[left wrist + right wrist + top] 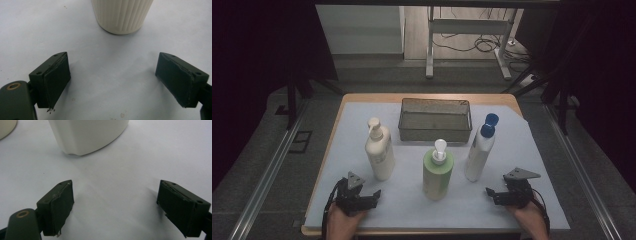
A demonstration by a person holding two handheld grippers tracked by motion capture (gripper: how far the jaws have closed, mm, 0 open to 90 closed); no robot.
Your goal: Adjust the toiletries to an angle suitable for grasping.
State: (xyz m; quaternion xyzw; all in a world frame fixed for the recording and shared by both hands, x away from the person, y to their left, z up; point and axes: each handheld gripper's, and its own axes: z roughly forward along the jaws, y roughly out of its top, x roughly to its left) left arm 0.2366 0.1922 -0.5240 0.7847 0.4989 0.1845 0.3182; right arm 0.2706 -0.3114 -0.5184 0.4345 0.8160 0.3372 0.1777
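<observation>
Cream pump bottle (379,152) is stood upright just ahead of the left gripper (371,196) — rigid, ribbed, probably top-heavy, best gripped low on its body. Both the left and right gripper (492,195) are held wide open — nothing is grasped.

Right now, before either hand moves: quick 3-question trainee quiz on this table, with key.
1. How many bottles stand on the table?
2. True or false: the left gripper is shut on the cream pump bottle.
3. Which bottle stands nearest the right gripper: A the green pump bottle, B the white bottle with the blue cap, C the cream pump bottle?

Key: 1. Three, in front of the wire basket. 2. False; its jaws stand open, holding nothing. 3. B.
</observation>
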